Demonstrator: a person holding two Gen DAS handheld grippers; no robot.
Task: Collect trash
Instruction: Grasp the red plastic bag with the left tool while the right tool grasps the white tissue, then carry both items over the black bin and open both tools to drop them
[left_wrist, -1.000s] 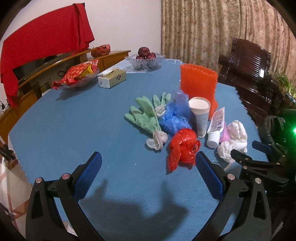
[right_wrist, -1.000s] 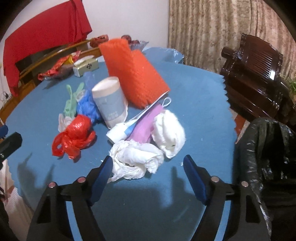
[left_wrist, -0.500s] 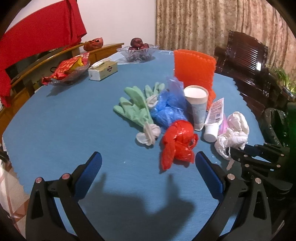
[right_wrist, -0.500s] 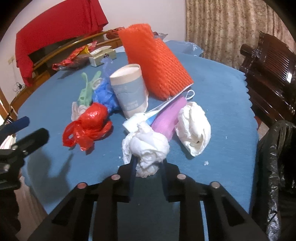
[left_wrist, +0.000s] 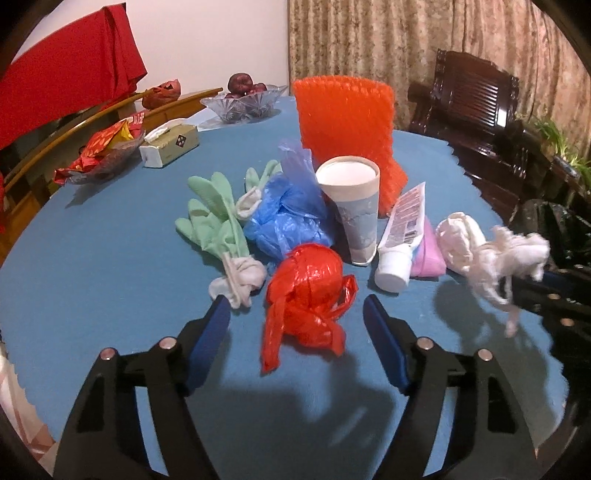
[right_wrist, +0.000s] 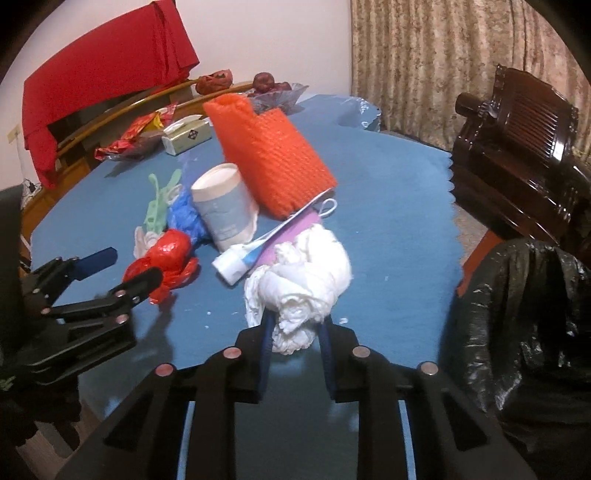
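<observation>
A pile of trash lies on the blue table (left_wrist: 92, 277). My left gripper (left_wrist: 297, 317) is open, its fingers either side of a crumpled red plastic bag (left_wrist: 306, 291), which also shows in the right wrist view (right_wrist: 168, 258). My right gripper (right_wrist: 295, 328) is shut on a white tissue wad (right_wrist: 291, 310) and holds it above the table; the wad looks blurred in the left wrist view (left_wrist: 506, 262). A second white tissue wad (right_wrist: 328, 254), a toothpaste tube (left_wrist: 400, 236), a paper cup (left_wrist: 351, 199), a blue bag (left_wrist: 284, 214) and green gloves (left_wrist: 214, 221) lie behind.
An orange foam net (left_wrist: 347, 125) stands behind the cup. A black trash bag (right_wrist: 524, 332) hangs open at the table's right edge. A tissue box (left_wrist: 170, 146), a snack dish (left_wrist: 107, 147) and a fruit bowl (left_wrist: 243, 101) sit at the back. A dark wooden chair (left_wrist: 476, 96) stands right.
My right gripper closed on the tissue wad and lifted it off the table. My left gripper moved forward and narrowed around the red bag.
</observation>
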